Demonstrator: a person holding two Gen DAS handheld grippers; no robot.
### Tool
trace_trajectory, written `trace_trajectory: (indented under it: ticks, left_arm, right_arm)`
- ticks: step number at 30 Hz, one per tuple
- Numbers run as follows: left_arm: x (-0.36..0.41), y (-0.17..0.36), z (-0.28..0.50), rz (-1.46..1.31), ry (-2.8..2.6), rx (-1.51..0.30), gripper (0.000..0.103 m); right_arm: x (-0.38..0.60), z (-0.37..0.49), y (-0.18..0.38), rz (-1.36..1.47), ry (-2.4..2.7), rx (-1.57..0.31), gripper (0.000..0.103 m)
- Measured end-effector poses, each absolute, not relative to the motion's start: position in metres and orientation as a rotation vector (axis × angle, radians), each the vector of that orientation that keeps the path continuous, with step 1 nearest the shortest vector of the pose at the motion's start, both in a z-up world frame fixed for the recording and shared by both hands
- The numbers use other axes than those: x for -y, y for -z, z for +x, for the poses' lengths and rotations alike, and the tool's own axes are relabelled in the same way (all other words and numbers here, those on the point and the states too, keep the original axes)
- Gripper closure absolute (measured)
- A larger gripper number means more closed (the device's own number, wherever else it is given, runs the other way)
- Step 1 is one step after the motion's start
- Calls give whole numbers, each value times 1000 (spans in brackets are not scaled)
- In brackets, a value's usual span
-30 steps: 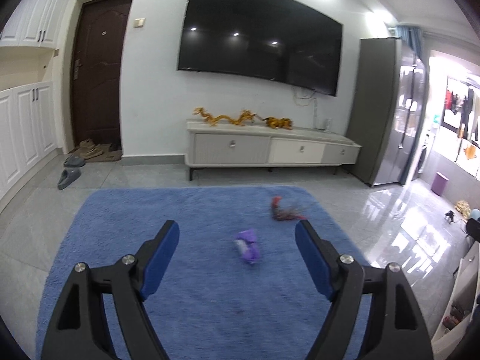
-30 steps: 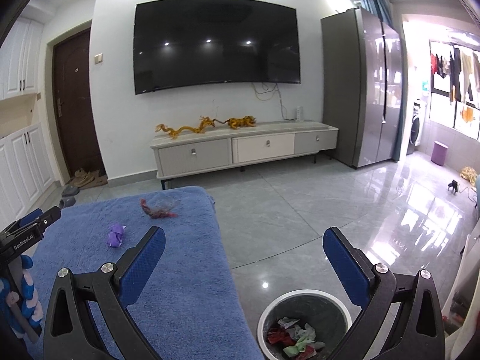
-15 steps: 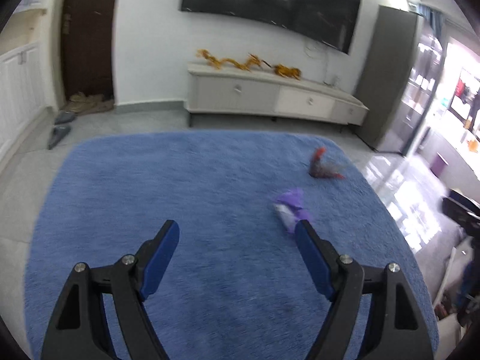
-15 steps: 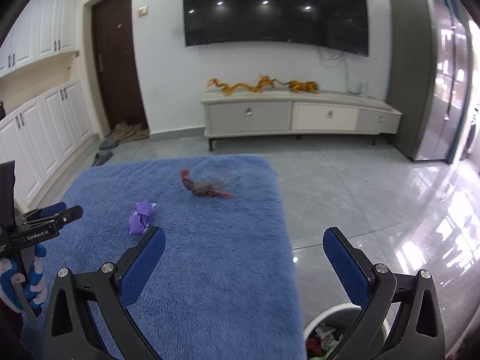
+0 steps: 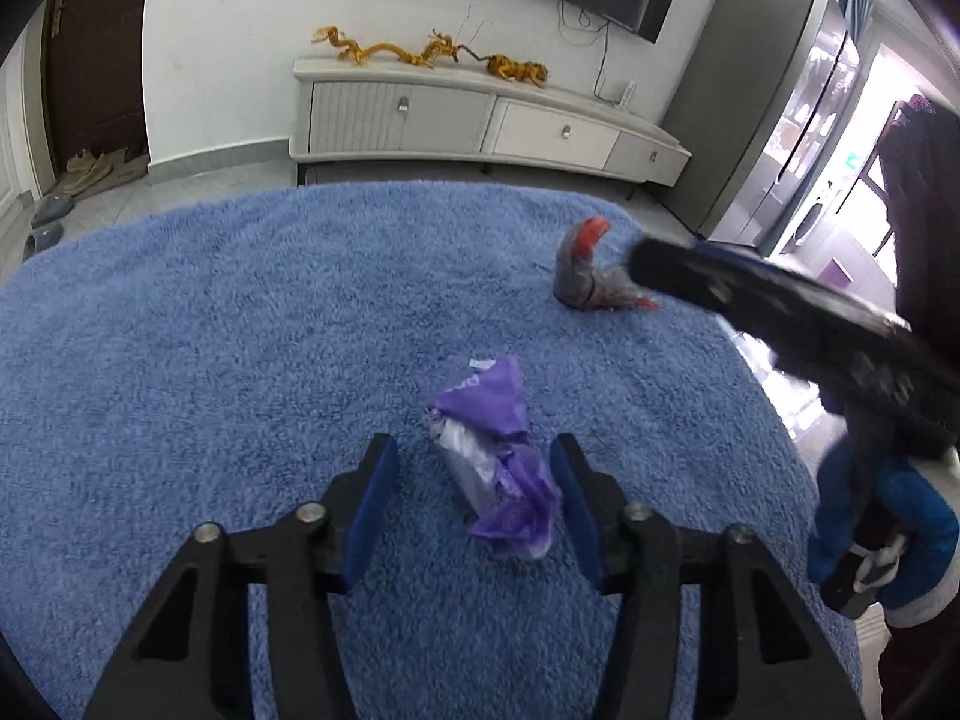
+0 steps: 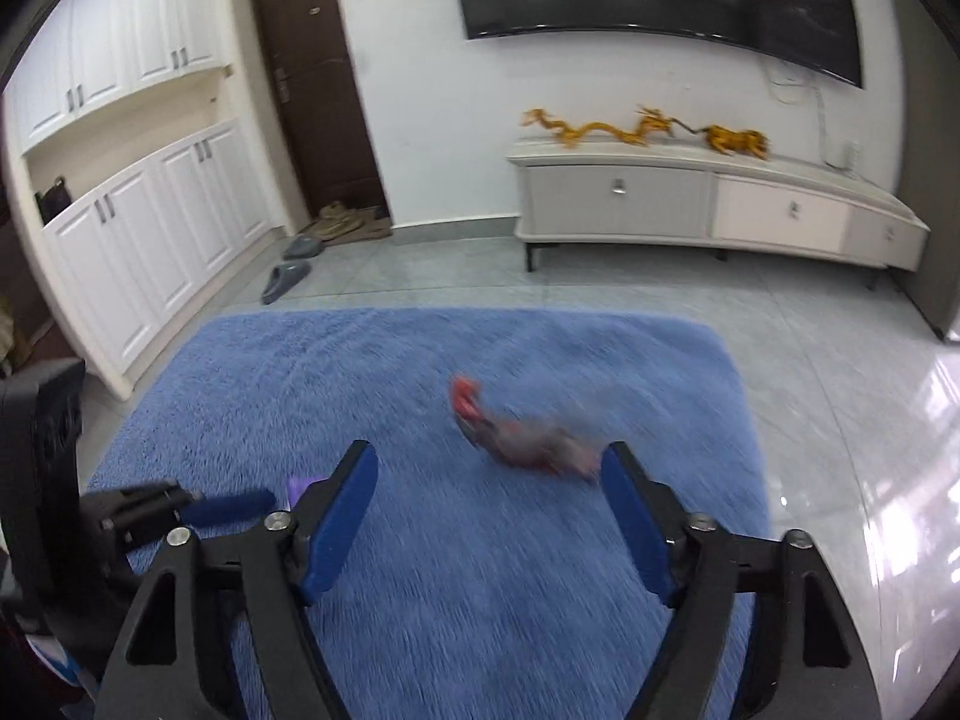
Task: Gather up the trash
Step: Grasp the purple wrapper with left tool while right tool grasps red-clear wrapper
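Now both tools are closing in. The purple wrapper point(image 5: 495, 462) lies on the blue rug point(image 5: 210, 330) between the left tool's point(image 5: 474, 498) pads, jaws narrowing but not yet gripping. The red-grey wrapper point(image 6: 528, 438) lies just ahead of the right tool point(image 6: 489, 516), also narrowing, empty. Sink each lower, centre the trash, then clench.

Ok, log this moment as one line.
left tongs: closing around purple wrapper, not yet gripped | right tongs: closing, nearing red-grey wrapper | both on blue rug
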State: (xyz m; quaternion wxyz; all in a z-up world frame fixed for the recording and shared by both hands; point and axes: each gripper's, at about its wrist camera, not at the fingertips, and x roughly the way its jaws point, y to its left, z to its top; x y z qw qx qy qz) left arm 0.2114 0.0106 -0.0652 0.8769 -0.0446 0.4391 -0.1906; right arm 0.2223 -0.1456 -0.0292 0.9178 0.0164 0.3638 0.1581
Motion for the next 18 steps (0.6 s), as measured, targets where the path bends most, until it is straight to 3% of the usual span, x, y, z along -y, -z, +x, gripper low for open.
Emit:
trace_trajectory:
  ticks: [7, 9, 18]
  left_arm:
    - [-11, 67, 212, -102, 391, -910, 67]
    - [-13, 67, 210, -109, 387, -907, 69]
    - [-23, 47, 182, -115, 368, -834, 72]
  right_arm:
    - [131, 266, 49, 56, -356, -798, 62]
    - [131, 270, 54, 70, -360, -814, 88]
    - [131, 230, 26, 97, -374, -764, 94]
